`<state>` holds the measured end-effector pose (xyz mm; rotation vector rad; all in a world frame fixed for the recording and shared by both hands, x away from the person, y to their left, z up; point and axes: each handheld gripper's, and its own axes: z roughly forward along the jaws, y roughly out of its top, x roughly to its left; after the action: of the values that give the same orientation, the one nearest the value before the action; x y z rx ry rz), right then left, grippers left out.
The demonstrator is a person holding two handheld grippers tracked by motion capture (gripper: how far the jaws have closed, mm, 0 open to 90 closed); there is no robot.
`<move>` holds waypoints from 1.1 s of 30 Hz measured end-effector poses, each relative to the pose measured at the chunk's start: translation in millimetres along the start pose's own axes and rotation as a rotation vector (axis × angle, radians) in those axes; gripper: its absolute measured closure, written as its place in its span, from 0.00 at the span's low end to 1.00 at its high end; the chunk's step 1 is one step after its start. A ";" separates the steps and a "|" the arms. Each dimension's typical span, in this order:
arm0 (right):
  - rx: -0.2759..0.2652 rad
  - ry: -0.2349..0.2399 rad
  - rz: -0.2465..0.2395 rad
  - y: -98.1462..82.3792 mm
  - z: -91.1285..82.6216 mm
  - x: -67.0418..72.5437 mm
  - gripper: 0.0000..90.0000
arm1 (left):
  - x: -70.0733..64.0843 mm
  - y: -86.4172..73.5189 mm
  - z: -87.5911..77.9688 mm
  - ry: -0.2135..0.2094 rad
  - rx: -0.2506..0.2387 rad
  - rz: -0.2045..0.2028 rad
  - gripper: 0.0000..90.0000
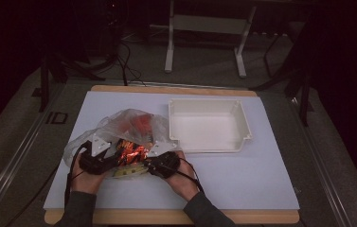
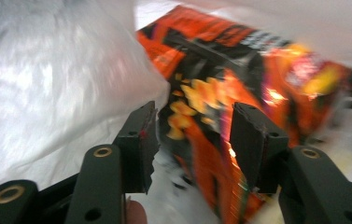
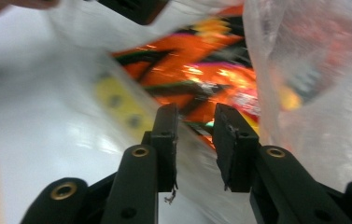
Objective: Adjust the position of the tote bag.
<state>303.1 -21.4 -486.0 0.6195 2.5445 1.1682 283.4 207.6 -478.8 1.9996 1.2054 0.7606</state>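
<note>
Left gripper view shows the left gripper (image 2: pixel 193 140) with jaws parted around the edge of an orange snack bag (image 2: pixel 239 84), beside a clear plastic bag (image 2: pixel 47 74). The right gripper (image 3: pixel 194 140) stands narrowly open at the plastic. High view adds a white tray (image 1: pixel 209 125) beyond, on the table (image 1: pixel 242 184).

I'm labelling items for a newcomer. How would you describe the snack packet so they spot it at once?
Start from the white tray on the table. Left of it lies a clear plastic bag. At its near opening, between the two hands, is the snack packet: shiny orange, unlike the white things around it.
</note>
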 end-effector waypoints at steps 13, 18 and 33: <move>0.070 -0.108 0.041 -14.8 1.5 -21.2 0.70 | 37.7 -0.9 26.4 0.166 0.113 -0.106 0.66; 0.102 -0.107 0.034 -21.0 -0.4 -21.3 0.66 | 53.3 -6.3 26.7 0.202 0.150 -0.154 0.73; 0.199 -0.043 0.104 -48.0 6.5 -37.3 0.71 | 89.8 -22.7 24.0 0.275 0.178 -0.223 0.74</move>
<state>325.5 -63.3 -524.5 0.8228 2.6400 0.9276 326.1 290.8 -498.9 1.8987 1.6773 0.8593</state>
